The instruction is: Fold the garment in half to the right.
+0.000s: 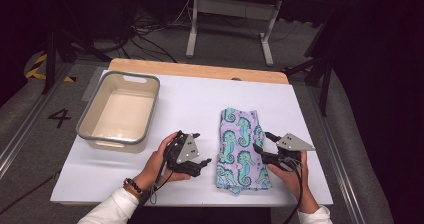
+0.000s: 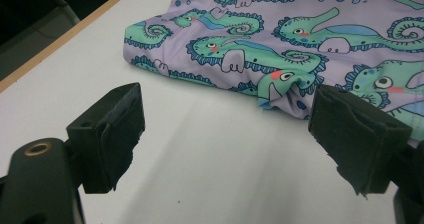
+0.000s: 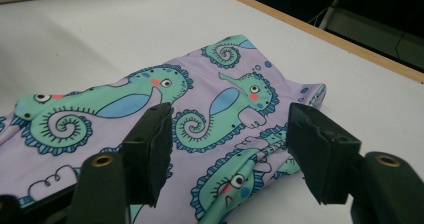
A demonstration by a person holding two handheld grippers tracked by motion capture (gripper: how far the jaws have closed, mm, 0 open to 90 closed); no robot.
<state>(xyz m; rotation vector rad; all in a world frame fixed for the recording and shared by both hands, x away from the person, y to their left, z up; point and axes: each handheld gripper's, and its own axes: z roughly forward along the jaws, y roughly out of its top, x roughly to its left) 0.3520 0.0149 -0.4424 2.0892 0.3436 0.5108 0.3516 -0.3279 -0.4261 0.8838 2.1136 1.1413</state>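
Folded seahorse cloth lying flat, both tongs standing released beside it

The seahorse cloth (image 1: 241,150) is lying folded into a narrow rectangle on the white counter (image 1: 190,109), right of the empty grey tub (image 1: 119,110). The left tongs (image 1: 196,153) are hovering just off its left edge and the right tongs (image 1: 264,145) are sitting over its right edge, jaws apart, gripping nothing. The folding is looking largely done; moving the cloth to the tub is probably what is remaining.
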